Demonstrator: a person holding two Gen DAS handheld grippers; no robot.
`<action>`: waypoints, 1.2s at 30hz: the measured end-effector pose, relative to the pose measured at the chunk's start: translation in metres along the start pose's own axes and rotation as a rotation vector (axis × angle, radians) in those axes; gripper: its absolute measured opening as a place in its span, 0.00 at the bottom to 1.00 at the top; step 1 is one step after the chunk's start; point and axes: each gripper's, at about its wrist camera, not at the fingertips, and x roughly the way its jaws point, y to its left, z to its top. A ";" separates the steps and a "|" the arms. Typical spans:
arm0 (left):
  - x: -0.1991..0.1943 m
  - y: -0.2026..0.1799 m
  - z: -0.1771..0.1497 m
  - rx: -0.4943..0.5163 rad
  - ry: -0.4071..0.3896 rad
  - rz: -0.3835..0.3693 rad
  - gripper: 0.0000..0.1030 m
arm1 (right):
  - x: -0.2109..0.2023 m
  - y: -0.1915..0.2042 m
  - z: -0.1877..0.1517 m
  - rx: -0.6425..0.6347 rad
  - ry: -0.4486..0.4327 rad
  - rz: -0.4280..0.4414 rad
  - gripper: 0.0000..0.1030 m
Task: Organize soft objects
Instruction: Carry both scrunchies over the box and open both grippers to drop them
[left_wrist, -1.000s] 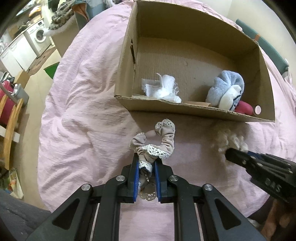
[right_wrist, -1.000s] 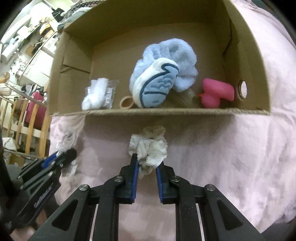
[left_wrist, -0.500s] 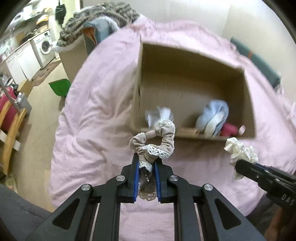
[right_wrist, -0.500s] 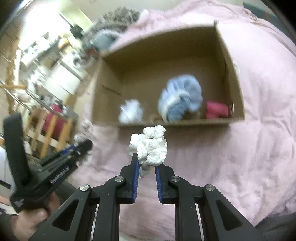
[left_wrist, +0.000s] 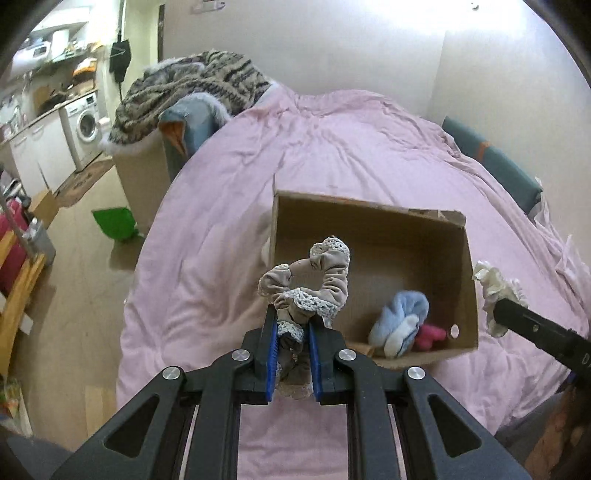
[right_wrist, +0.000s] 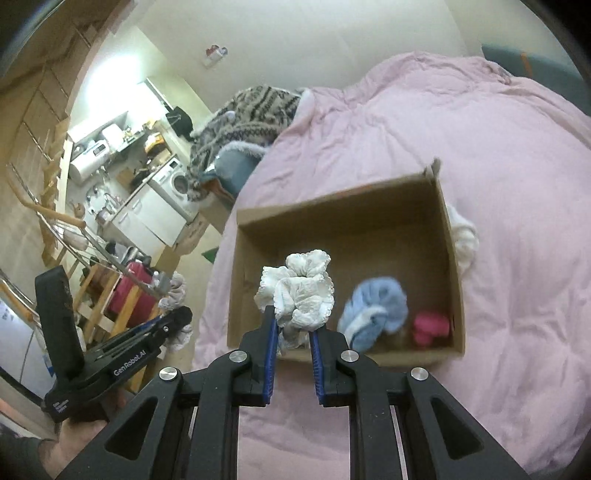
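My left gripper (left_wrist: 292, 326) is shut on a beige scrunchie with lace trim (left_wrist: 310, 280) and holds it high above the bed, in front of the open cardboard box (left_wrist: 369, 218). My right gripper (right_wrist: 293, 326) is shut on a white lace scrunchie (right_wrist: 297, 295), also held high over the box (right_wrist: 332, 206). The right gripper with the white scrunchie (left_wrist: 495, 291) shows at the right of the left wrist view. The left gripper (right_wrist: 173, 319) shows at the left of the right wrist view. A blue fluffy slipper (right_wrist: 373, 310) and a pink toy (right_wrist: 430, 326) lie in the box.
The box sits on a pink duvet (left_wrist: 332, 147). A white soft thing (right_wrist: 463, 240) lies on the duvet outside the box's right wall. A patterned blanket (left_wrist: 192, 88) lies on a chair beyond the bed. A green bin (left_wrist: 114, 221) and a washing machine (left_wrist: 86, 127) are on the left.
Both grippers have risen well above the bed with their scrunchies, so the box now looks smaller and farther below. The white scrunchie was lifted off the duvet.
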 end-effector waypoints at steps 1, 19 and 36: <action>0.001 -0.001 0.004 0.006 -0.005 -0.002 0.13 | 0.000 -0.001 0.003 -0.005 -0.006 -0.001 0.18; 0.082 -0.022 -0.004 0.112 0.022 -0.022 0.13 | 0.068 -0.043 -0.001 0.014 0.118 -0.097 0.18; 0.094 -0.023 -0.011 0.118 0.049 -0.047 0.18 | 0.089 -0.051 -0.004 0.054 0.174 -0.167 0.18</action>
